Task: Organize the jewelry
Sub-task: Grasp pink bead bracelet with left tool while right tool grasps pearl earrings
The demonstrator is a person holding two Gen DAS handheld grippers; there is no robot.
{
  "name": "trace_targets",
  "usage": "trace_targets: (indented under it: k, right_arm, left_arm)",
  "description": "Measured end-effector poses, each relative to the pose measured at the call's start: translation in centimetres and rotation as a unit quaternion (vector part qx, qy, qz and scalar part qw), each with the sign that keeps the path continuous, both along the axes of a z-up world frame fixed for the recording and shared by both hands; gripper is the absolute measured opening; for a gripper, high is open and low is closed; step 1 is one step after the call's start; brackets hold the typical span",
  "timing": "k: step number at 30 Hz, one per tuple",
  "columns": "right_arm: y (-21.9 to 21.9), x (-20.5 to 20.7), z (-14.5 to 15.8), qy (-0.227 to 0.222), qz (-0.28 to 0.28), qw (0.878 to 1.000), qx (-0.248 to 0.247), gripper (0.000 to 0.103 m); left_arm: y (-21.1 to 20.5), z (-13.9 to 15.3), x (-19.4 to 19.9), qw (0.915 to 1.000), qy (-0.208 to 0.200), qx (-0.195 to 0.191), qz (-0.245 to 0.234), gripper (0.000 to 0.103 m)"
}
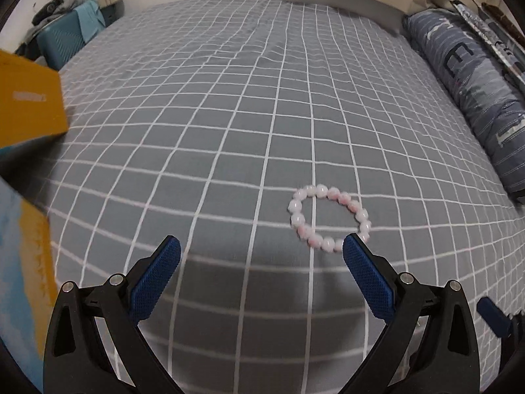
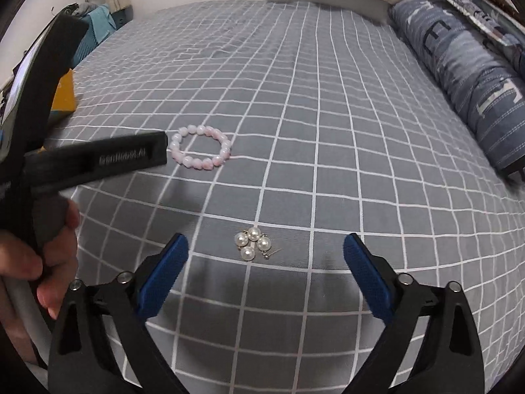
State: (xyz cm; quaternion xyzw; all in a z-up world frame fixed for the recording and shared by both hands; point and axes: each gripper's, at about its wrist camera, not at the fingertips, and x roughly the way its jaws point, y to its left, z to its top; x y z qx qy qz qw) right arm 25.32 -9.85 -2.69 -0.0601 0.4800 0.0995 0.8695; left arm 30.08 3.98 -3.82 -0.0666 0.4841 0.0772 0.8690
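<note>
Broadly, the checked bedspread (image 2: pixel 295 105) is soft and gives underneath everything. Near its front edge lies the pink bead bracelet (image 1: pixel 329 218), light, slick-looking and floppy; one side of the loop looks best to pinch. Nearer still sit the small pearl earrings (image 2: pixel 252 243), fiddly, probably rolling. Left gripper (image 1: pixel 261 256) and right gripper (image 2: pixel 265 252) gape wide, empty. A yellow box (image 1: pixel 29 105) at the bedspread's left edge obstructs nothing.

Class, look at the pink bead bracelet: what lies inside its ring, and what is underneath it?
Inside the pink bead bracelet only the checked bedsheet shows. It lies flat on that sheet; anything beneath is covered.
</note>
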Motion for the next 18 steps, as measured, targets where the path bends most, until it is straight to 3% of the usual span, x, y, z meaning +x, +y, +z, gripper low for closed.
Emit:
trace_targets:
  k: [8, 13, 18]
  right_arm:
    - [-0.1, 0.8, -2.2, 0.025, 0.006, 1.0, 0.003, 0.075]
    - [0.2, 1.4, -3.4, 0.039, 0.01, 0.999, 0.007, 0.057]
    - [0.2, 1.9, -3.8, 0.04, 0.008, 0.999, 0.016, 0.048]
  left_arm:
    - [-0.6, -2.1, 2.3, 0.9998, 0.014, 0.005, -0.012, 0.096]
    - [-1.2, -3.2, 3.1, 0.9995, 0.026, 0.006, -0.019, 0.096]
    - [-1.3, -3.4, 3.6, 0.9995, 0.027, -0.001, -0.018, 0.086]
